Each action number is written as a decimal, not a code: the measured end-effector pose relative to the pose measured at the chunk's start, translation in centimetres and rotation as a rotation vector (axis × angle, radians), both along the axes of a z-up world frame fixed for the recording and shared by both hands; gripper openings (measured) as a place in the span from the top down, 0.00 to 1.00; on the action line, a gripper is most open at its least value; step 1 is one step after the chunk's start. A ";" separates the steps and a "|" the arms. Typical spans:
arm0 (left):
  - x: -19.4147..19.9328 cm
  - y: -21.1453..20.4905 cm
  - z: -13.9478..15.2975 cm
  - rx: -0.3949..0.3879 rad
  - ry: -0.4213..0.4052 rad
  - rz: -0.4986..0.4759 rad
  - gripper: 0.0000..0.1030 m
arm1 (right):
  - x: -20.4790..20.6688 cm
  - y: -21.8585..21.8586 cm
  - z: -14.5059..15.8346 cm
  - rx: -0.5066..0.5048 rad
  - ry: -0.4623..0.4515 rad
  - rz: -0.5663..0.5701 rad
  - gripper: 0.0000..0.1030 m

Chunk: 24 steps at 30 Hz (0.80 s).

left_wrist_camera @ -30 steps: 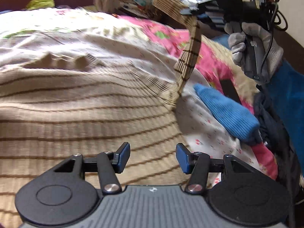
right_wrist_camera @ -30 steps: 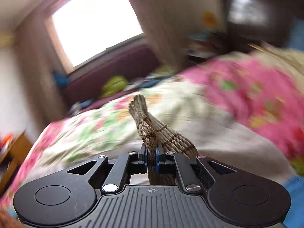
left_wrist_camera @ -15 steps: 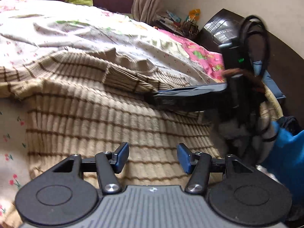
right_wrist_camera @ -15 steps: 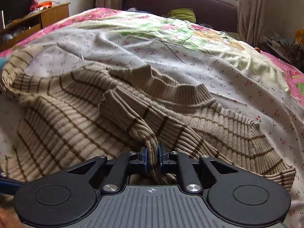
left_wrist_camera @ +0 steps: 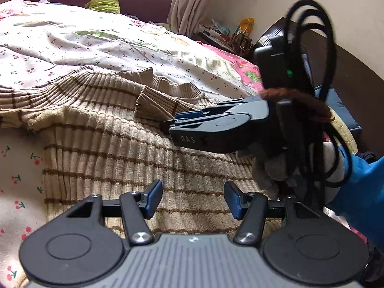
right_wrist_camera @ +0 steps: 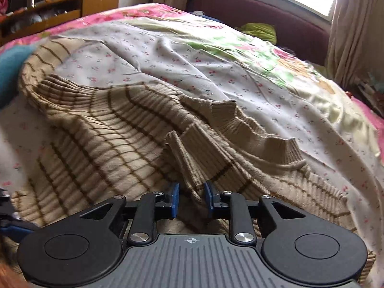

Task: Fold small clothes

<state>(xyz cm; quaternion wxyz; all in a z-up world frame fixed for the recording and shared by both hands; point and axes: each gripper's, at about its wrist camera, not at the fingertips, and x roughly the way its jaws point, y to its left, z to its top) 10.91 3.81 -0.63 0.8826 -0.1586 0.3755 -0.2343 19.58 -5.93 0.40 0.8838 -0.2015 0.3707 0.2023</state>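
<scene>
My right gripper, jaws apart, straddles the sleeve running up-frame; left gripper apart over the sweater.

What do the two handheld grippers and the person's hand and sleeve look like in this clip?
Both grippers, left gripper and right gripper, are black, with blue pads, round side discs and a ribbed grey top. The right gripper shows white letters "DAS", a green light, looped black cables and a brown band. The hand wears a grey glove and a blue sleeve.
</scene>
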 end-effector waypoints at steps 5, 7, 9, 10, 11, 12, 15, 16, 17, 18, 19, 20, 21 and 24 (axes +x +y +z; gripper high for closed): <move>0.1 0.2 -0.2 -0.002 0.003 0.009 0.36 | 1.0 0.0 -0.1 0.035 0.014 -0.036 0.88; 0.1 0.2 -0.3 -0.006 0.008 0.011 0.36 | 0.8 0.1 0.4 0.079 0.023 -0.037 0.93; 0.1 0.2 -0.3 -0.005 0.009 0.009 0.36 | 0.2 0.4 1.0 0.108 -0.004 -0.018 0.93; 0.1 0.1 -0.3 -0.004 0.009 0.008 0.36 | 0.1 0.6 1.0 0.116 -0.004 -0.009 0.93; 0.1 0.1 -0.3 0.000 0.008 0.006 0.36 | 0.1 0.8 0.9 0.117 0.008 0.001 0.93; 0.1 0.1 -0.3 0.002 0.008 0.004 0.36 | 0.1 1.1 0.5 0.100 0.017 0.013 0.93; 0.1 0.1 -0.3 0.006 0.006 0.005 0.36 | 0.5 1.6 -0.6 0.059 0.082 0.037 0.88; 0.0 0.2 -0.2 0.006 0.003 0.008 0.36 | 0.4 1.4 -0.3 0.070 0.085 0.034 0.85; 0.1 0.3 -0.1 0.005 0.001 0.011 0.36 | 0.4 1.2 0.2 0.095 0.091 0.029 0.85; 0.1 0.4 0.0 0.003 -0.003 0.013 0.36 | 0.3 1.0 0.8 0.130 0.096 0.026 0.85; 0.1 0.5 0.1 0.001 -0.006 0.015 0.36 | 0.3 0.8 1.3 0.160 0.100 0.027 0.83; 0.0 0.6 0.1 0.000 -0.008 0.018 0.35 | 0.4 0.8 1.7 0.181 0.104 0.027 0.81; 0.0 0.7 0.2 0.001 -0.009 0.020 0.35 | 0.6 0.9 1.7 0.189 0.113 0.023 0.77; 0.2 0.9 0.1 0.013 0.000 0.033 0.35 | 1.6 1.7 0.2 0.152 0.187 -0.002 0.76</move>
